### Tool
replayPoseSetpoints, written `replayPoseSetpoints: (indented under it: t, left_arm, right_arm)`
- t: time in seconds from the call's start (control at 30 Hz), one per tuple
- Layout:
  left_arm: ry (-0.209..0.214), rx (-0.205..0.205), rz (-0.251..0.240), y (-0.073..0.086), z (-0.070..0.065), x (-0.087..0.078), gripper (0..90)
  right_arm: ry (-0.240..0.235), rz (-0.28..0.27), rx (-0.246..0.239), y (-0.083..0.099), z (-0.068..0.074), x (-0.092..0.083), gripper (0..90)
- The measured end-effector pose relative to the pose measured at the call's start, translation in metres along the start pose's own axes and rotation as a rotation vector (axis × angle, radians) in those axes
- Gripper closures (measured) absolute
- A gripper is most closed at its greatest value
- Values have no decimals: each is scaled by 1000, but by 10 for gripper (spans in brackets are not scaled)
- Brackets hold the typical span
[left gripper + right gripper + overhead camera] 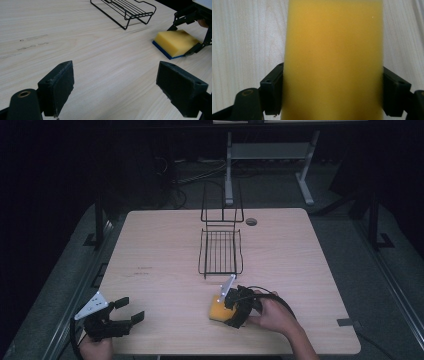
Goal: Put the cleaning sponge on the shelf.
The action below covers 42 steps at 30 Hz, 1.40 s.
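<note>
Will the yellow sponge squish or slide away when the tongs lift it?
The sponge looks like soft foam, so it probably squishes and weighs little. The right tongs press both its sides, so it likely won't slip. It's flat and blocky, so it shouldn't roll.

On the table (165, 250) in front of me I count one yellow sponge (218, 310) and one black wire rack (220, 251). I hold two grippers, one per hand: my left gripper (131, 310) and my right gripper (226, 311).
</note>
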<state>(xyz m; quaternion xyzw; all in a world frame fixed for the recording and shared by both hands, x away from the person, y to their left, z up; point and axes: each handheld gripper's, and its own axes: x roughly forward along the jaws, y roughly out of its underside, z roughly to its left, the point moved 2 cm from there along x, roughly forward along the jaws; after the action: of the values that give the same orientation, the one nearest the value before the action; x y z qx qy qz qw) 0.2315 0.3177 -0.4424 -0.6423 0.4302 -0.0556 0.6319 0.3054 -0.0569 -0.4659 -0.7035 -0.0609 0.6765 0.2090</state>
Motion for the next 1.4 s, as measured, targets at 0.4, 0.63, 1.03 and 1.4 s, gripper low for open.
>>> replayPoseSetpoints:
  t: [0.4,0.63,1.03,1.4]
  left_arm:
    - [2,-4,-1,0,-1,0,141]
    - [0,-4,-4,0,-1,0,140]
    - [-2,-1,-8,0,0,-1,141]
    - [3,-4,-9,0,0,-1,140]
  right_arm:
    - [-15,-32,-7,-4,-5,-10,214]
    - [-24,-48,-14,-8,-10,-19,214]
    - [-55,-37,-29,-15,-24,-29,214]
    - [-73,-62,-36,-27,-41,-39,214]
